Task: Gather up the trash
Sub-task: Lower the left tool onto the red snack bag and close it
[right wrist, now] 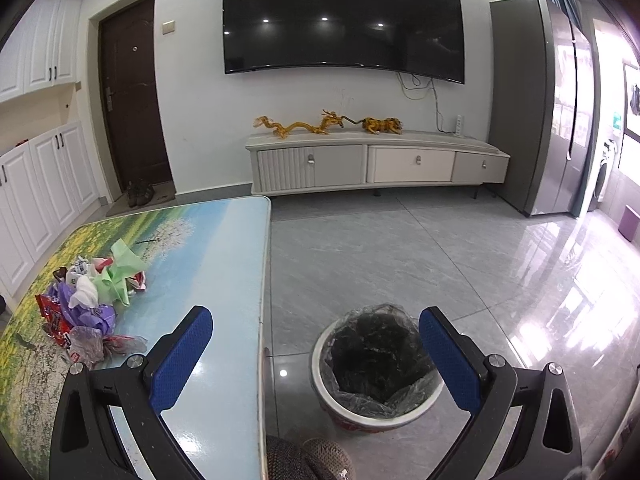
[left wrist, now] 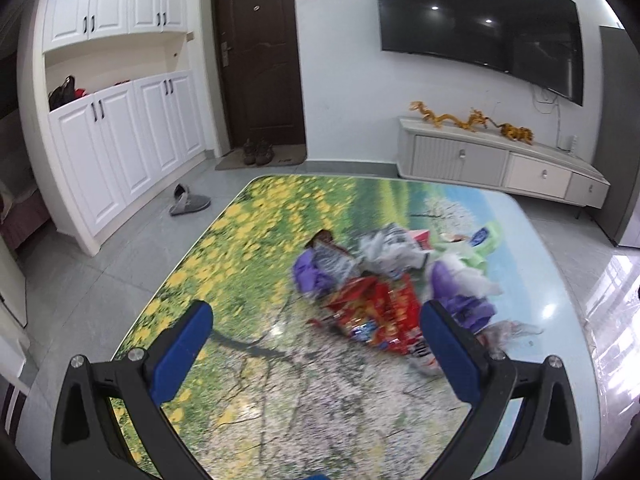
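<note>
You are holding your left gripper [left wrist: 316, 312] over the table [left wrist: 240, 360] with its blue fingers [left wrist: 184, 344] spread wide and nothing between them — the pile of trash [left wrist: 384, 280] is lying on the table just beyond the fingertips, toward the table's far right part, and it is showing blurred in the left wrist view. In that pile a red snack wrapper [left wrist: 372, 312] is sitting nearest the gripper, with purple plastic [left wrist: 460, 296] just beside it, a green bag [left wrist: 480, 248] on the pile's far side and white crumpled plastic [left wrist: 384, 248] in between. Your right gripper [right wrist: 316, 320] is hanging past the table's right edge, its fingers [right wrist: 452, 360] likewise standing wide apart and empty. Below it, on the floor [right wrist: 440, 248] just beside the table, the trash bin [right wrist: 376, 364] is standing upright — a round white bin lined with a dark bag, and you cannot tell what is inside. From the right wrist view the pile is lying on the table well apart from the bin, near the table's left side, with the green bag at its far end.
</note>
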A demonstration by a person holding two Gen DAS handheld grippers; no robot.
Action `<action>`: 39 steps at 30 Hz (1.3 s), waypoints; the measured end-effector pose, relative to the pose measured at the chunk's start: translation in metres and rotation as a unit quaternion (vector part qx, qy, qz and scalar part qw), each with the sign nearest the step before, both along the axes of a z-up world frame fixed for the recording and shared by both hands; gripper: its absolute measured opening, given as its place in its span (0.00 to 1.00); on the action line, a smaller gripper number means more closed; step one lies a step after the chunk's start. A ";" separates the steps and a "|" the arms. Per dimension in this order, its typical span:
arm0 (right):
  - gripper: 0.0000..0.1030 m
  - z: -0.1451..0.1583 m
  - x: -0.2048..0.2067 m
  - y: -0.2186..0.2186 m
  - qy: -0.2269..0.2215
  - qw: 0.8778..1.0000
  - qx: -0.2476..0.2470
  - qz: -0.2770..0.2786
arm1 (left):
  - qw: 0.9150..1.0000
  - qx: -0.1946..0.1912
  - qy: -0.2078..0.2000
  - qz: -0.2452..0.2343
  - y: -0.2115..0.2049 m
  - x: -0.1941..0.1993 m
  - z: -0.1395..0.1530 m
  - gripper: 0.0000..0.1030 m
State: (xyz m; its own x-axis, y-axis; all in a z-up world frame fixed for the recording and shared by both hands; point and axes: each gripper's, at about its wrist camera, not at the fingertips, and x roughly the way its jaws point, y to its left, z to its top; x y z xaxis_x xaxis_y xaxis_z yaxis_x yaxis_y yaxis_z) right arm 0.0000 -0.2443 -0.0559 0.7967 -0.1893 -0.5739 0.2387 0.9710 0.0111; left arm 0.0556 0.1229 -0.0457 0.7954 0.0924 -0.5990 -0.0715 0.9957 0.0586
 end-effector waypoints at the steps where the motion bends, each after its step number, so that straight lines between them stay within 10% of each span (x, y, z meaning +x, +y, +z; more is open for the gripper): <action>1: 1.00 0.000 0.002 0.002 0.001 1.000 0.003 0.008 | 1.000 0.000 0.006 0.006 0.006 0.000 -0.003 1.00; 10: 1.00 -0.011 0.035 0.043 0.045 0.993 0.020 0.103 | 0.997 -0.026 0.074 -0.019 0.028 0.013 -0.030 0.95; 15: 0.98 -0.015 0.057 0.080 0.063 0.981 0.027 0.183 | 0.992 -0.048 0.099 -0.062 0.014 0.029 -0.036 0.77; 25: 0.64 -0.046 0.093 0.154 0.118 0.942 0.063 0.309 | 0.982 -0.099 0.129 -0.095 -0.004 0.073 -0.051 0.65; 33: 0.09 -0.070 0.102 0.176 0.146 0.923 0.070 0.348 | 0.970 -0.144 0.171 -0.096 -0.003 0.089 -0.074 0.10; 39: 0.05 -0.060 0.090 0.159 0.129 0.923 0.083 0.354 | 0.975 -0.138 0.142 -0.100 -0.005 0.070 -0.056 0.04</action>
